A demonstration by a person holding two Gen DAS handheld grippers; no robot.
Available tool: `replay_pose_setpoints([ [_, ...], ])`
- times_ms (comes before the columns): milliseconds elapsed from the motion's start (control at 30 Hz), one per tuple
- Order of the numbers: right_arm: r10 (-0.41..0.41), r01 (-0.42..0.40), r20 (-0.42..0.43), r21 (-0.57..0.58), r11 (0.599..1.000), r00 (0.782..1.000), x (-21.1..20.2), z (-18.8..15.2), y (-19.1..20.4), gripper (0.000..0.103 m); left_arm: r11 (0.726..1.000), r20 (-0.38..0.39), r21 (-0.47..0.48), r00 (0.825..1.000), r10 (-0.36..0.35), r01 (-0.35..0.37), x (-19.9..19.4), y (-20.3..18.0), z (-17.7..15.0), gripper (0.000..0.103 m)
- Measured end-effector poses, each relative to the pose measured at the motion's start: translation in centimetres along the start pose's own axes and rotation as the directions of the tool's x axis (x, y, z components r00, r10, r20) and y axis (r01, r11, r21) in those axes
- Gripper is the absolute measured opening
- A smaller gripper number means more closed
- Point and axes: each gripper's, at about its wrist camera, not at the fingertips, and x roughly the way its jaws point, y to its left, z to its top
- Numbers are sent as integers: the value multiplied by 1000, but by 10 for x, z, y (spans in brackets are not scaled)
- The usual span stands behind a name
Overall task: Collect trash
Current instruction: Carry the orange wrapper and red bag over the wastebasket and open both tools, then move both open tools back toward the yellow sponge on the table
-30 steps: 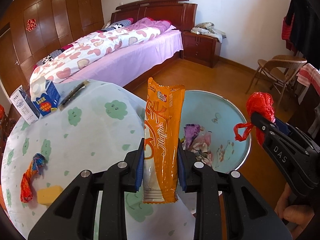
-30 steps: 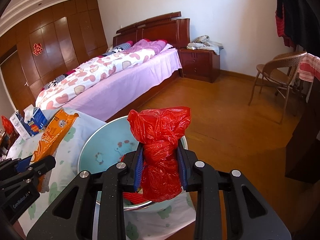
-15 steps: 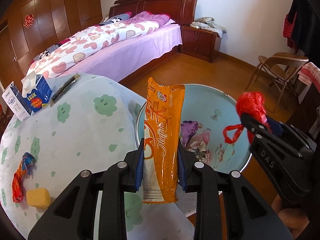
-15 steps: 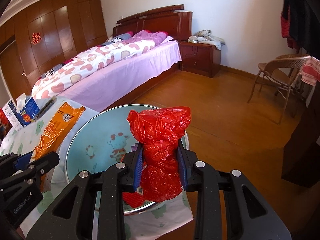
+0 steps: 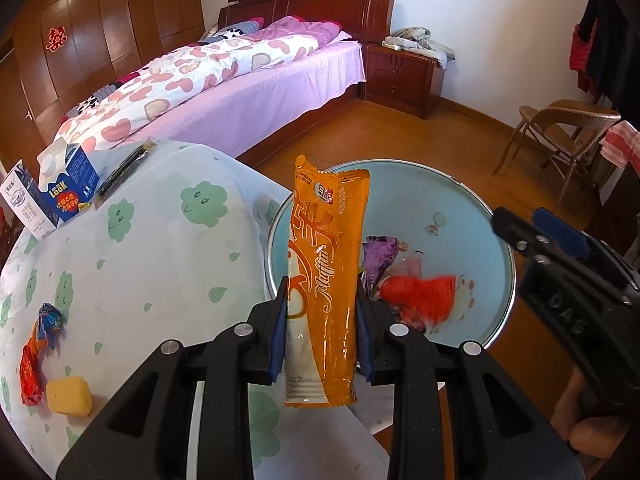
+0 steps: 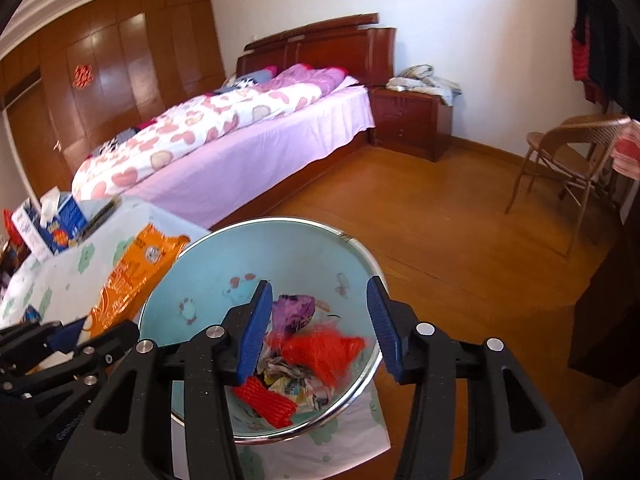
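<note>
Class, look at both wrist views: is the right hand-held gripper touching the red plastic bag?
Apart. The right wrist view shows the right hand-held gripper opening, pads bare, with the red plastic bag blurred below, inside the blue basin.

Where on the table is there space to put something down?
The cloth is bare between the cartons and the basin. The near left edge is crowded: a crumpled wrapper and a sponge. The basin holds trash.
</note>
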Motion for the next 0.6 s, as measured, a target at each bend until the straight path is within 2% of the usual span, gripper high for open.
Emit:
replay_pose_setpoints([
  [133, -35, 33, 25, 59, 998, 999, -10, 1, -8, 52, 1000, 3, 12, 1000, 3, -3, 3, -6, 3, 36],
  [200, -62, 57, 49, 95, 994, 997, -16, 2, -10, 60, 1000, 3, 1, 1000, 9, -9, 2, -6, 5, 66],
  [233, -66, 60, 56, 104, 993, 996, -19, 2, -10, 61, 1000, 12, -7, 1000, 12, -12, 0, -5, 4, 71],
  [300, -79, 67, 84, 132, 989, 993, -27, 1, -12, 69, 1000, 33, -13, 999, 15, -15, -5, -3, 5, 76],
  [400, -85, 68, 105, 153, 986, 991, -31, 0, -19, 74, 1000, 62, -18, 998, 22, -20, -15, 1, 5, 86],
  [600, -80, 60, 118, 168, 984, 990, -43, 3, -26, 84, 997, 121, -25, 990, 76, -74, -36, 15, 3, 96],
])
